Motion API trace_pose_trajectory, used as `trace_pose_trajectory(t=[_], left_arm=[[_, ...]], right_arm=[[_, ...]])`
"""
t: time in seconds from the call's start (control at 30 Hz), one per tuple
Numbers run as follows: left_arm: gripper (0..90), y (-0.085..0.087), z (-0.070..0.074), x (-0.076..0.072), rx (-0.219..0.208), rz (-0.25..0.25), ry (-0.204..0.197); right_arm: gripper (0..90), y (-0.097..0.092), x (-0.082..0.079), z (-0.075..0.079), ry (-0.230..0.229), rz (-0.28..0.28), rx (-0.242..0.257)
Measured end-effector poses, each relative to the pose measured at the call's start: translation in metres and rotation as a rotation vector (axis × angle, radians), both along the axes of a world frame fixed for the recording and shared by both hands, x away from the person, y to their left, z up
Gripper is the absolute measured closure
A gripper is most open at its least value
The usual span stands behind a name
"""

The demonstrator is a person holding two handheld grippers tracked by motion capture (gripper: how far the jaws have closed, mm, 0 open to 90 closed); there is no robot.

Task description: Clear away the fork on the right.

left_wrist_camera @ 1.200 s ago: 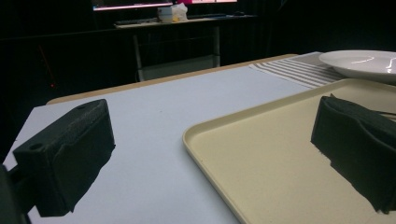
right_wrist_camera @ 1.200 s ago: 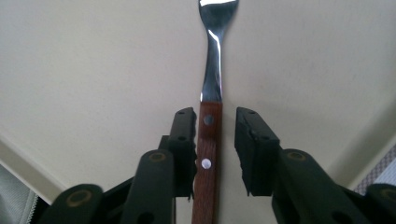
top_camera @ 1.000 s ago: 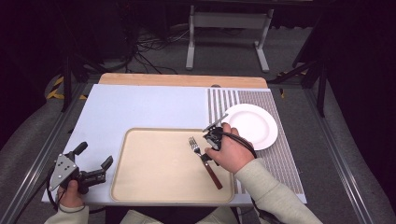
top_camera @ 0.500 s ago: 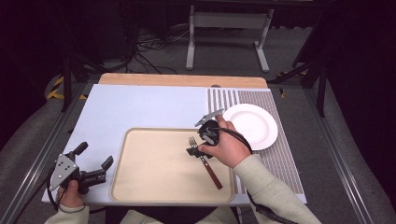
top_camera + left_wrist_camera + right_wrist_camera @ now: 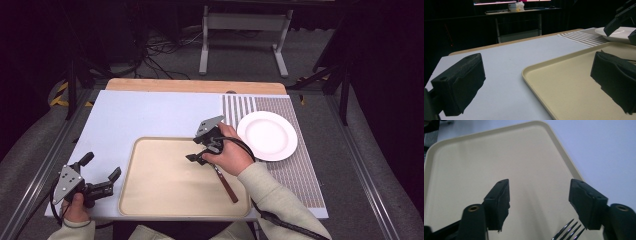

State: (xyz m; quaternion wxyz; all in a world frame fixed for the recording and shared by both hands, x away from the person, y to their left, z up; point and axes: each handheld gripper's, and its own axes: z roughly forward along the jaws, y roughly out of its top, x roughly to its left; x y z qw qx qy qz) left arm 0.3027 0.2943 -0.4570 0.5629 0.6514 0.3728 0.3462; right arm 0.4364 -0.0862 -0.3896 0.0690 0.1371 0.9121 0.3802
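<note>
Right gripper view: we see right gripper (image 5: 539,202) with jaws spread, nothing held, fork (image 5: 569,231) tines just below, on tray (image 5: 461,157). We lower, straddle fork neck, then close evenly. Left gripper (image 5: 100,182) idle, released, beside tray.

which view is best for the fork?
The high view: the fork lies on the tray, its brown handle clear, its head hidden under the right gripper. The right gripper view catches just the tine tips between open jaws. In the left gripper view I can't make it out.
</note>
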Motion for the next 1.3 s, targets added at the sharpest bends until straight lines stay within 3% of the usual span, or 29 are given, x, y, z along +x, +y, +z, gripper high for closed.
trace_pose_trajectory(t=[0.07,0.17,0.23,0.33,0.5,0.6,0.77,1.3], left_arm=[[0.0,0.000,0.000,0.000,-0.001,-0.001,0.000],[0.0,0.000,0.000,0.000,0.000,0.000,0.000],[0.0,0.000,0.000,0.000,0.001,0.000,0.000],[0.0,0.000,0.000,0.000,0.002,-0.001,0.000],[0.0,0.000,0.000,0.000,-0.002,-0.003,0.000],[0.0,0.000,0.000,0.000,-0.002,-0.004,0.000],[0.0,0.000,0.000,0.000,0.000,-0.006,0.000],[0.0,0.000,0.000,0.000,0.000,-0.006,0.001]], right_arm=[[43.7,0.001,0.003,-0.001,-0.020,0.033,-0.029],[48.1,0.003,0.008,-0.005,-0.058,0.081,-0.064],[50.2,0.004,0.009,-0.007,-0.057,0.089,-0.058],[63.0,0.006,0.014,-0.012,-0.076,0.138,-0.111],[77.9,0.005,0.022,-0.020,-0.111,0.198,-0.156],[88.5,0.004,0.025,-0.026,-0.129,0.205,-0.177],[89.9,0.004,0.027,-0.034,-0.138,0.208,-0.227],[89.9,0.004,0.028,-0.038,-0.134,0.177,-0.261]])
